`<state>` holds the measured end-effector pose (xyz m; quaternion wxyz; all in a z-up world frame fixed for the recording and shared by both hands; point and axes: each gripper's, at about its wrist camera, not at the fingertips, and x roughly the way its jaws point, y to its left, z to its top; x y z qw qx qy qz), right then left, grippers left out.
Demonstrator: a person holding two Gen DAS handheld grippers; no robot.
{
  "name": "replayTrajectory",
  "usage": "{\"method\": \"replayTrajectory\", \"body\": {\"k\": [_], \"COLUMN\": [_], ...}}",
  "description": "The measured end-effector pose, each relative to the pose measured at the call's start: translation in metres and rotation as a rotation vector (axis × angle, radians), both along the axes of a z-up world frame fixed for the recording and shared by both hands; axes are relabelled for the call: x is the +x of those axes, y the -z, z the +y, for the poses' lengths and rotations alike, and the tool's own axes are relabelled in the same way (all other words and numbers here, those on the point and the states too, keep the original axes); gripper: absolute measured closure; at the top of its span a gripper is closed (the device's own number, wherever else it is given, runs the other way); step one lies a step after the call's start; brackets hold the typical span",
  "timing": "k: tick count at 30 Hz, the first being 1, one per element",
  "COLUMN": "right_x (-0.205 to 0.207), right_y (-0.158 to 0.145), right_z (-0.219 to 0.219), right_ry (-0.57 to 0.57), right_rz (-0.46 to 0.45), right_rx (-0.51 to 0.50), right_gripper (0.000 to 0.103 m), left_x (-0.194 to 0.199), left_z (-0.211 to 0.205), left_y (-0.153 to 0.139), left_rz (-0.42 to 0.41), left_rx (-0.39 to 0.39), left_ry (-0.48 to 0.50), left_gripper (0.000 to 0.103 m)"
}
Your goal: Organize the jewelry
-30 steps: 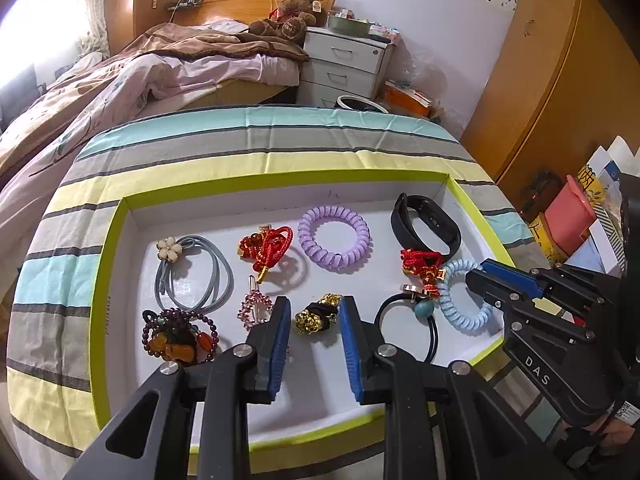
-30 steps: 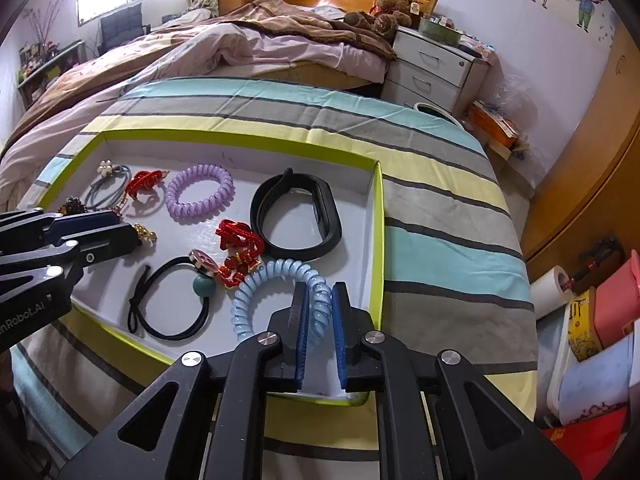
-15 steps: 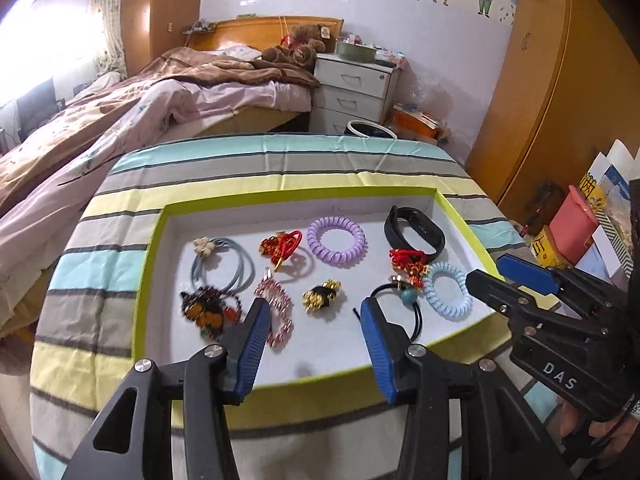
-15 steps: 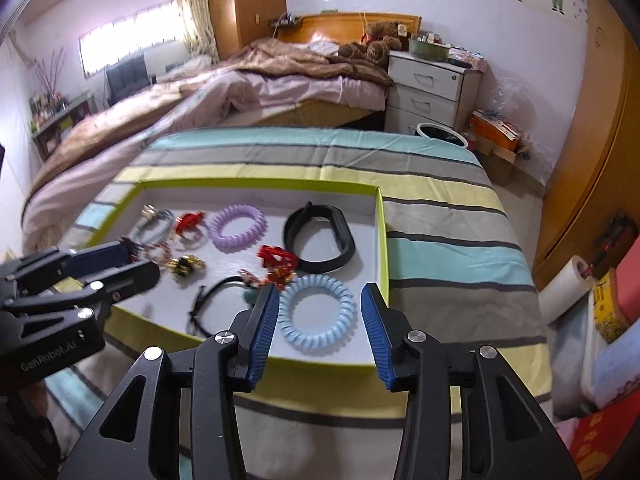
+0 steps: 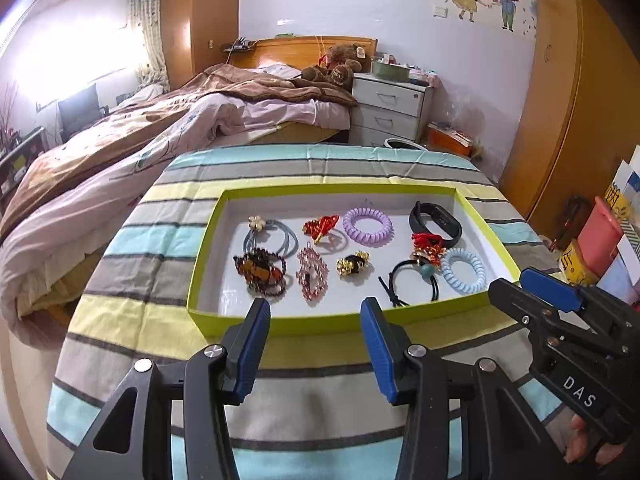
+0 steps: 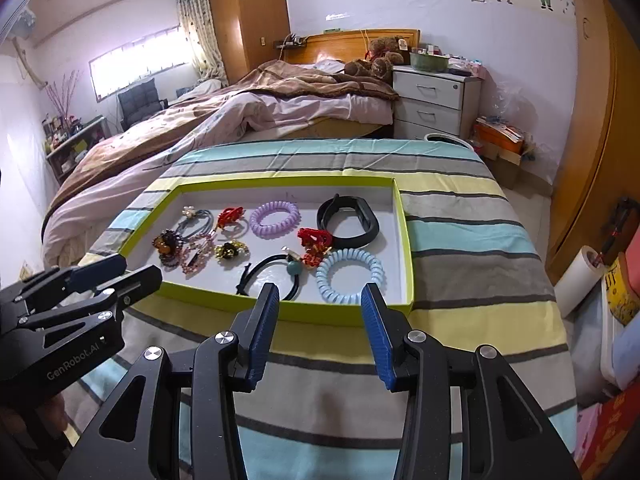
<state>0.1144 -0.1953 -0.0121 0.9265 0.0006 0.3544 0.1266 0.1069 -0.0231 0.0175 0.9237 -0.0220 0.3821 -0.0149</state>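
Ten jewelry pieces lie in the tray [image 5: 204, 272], centre of the left wrist view, on the striped worktop [image 5: 132, 240]. Back row: grey tie [image 5: 280, 236], red knot [image 5: 320, 227], purple coil [image 5: 368, 227], black band [image 5: 436, 224]. Front row: bead bracelet [image 5: 260, 270], pink clip [image 5: 312, 274], gold charm [image 5: 353, 264], black tie [image 5: 414, 280], blue coil [image 5: 464, 270]; a red charm [image 5: 428, 246] sits touching the band. Left hand-held gripper [image 5: 315, 346] at bottom centre, jaws wide apart, holding nothing, short of the tray's near rim. Right hand-held gripper [image 5: 532, 292] at lower right, beside the tray corner; cannot tell its jaws here.

Right wrist view: tray [image 6: 406, 240] centre-left. Right hand-held gripper [image 6: 320, 330] bottom centre, jaws wide apart, empty, near rim just ahead; blue coil [image 6: 349, 274] and black tie [image 6: 272, 276] lie beyond the rim. Left hand-held gripper [image 6: 124, 276] at left edge, beside the tray's near-left corner.
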Motion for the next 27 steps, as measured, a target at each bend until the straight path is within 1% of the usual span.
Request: {"method": "replayTrajectory", "body": {"k": [10,27], "right_x": [-0.014,-0.019], "right_y": [-0.003,-0.004], "right_z": [0.005,0.006], "right_ry": [-0.007,-0.002], "right_rz": [-0.031,-0.037], "right_rx": [-0.006,-0.008], "right_gripper": [0.059,0.059], "left_x": [-0.016,-0.019], "left_z": [0.000,0.003], "left_y": [-0.002,0.001], "left_rz": [-0.028,-0.018], "left_rx": [-0.009,-0.018], "left_ry": [-0.035,-0.057], "left_gripper": [0.056,0.056]}}
